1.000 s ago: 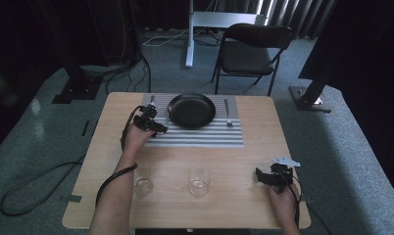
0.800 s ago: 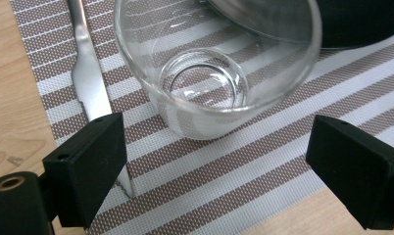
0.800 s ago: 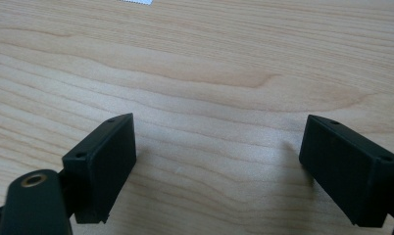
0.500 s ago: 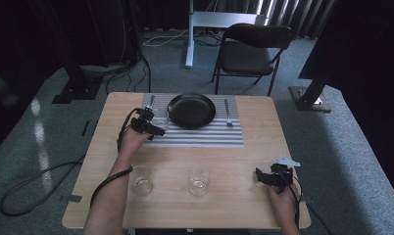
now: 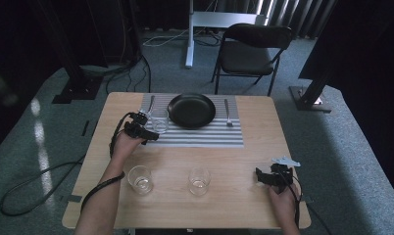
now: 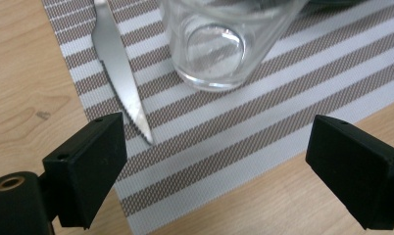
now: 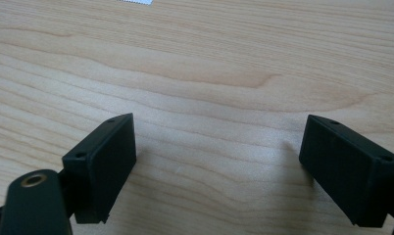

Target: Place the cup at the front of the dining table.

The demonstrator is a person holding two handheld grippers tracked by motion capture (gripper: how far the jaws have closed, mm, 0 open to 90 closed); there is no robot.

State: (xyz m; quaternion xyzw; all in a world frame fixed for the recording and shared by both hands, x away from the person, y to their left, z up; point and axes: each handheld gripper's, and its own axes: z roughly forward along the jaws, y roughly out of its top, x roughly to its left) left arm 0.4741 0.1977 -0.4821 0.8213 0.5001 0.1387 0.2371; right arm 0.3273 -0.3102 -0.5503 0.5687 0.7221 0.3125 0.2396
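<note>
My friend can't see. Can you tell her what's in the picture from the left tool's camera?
A clear glass stands on a striped placemat, just ahead of the left tool, whose two black jaws are open. A knife lies on the mat beside the glass, and the wooden table shows around it.

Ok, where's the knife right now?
In the high view the knife lies on the striped placemat's left edge, left of the glass and black plate, just beyond the left gripper.

L gripper (image 5: 145,128) sat at mat (image 5: 205,137) w/ glass (image 5: 160,120) just beside; plate (image 5: 191,109) centre; R gripper (image 5: 261,175) low on counter (image 5: 244,166).
</note>
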